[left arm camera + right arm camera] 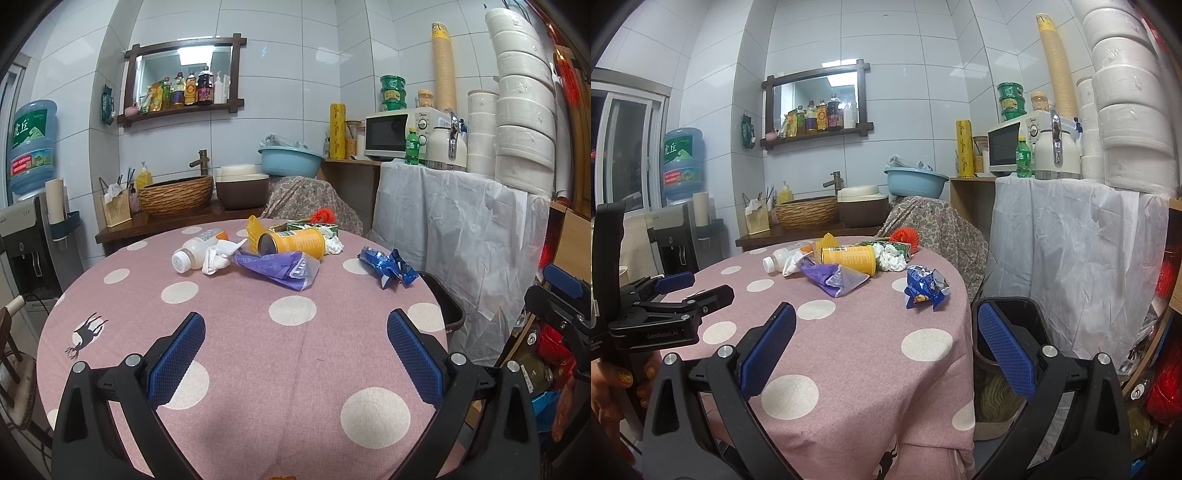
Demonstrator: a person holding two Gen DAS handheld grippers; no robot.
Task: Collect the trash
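The left wrist camera sits low over the near edge of the round table in its pink, white-dotted cloth (258, 369), looking straight across it toward the white tiled wall and the wood-framed mirror shelf (184, 75), its own blue-padded fingers (177, 360) spread wide at the bottom. The right wrist camera looks the same way from further right, off the table's right edge, so the dark plastic bin (1008, 332) beside the table lies under it. Both views share the far cluster of litter, with the yellow cylindrical can (295, 242) (849, 258) lying on its side, well ahead of each camera. Each view catches the other gripper at its edge
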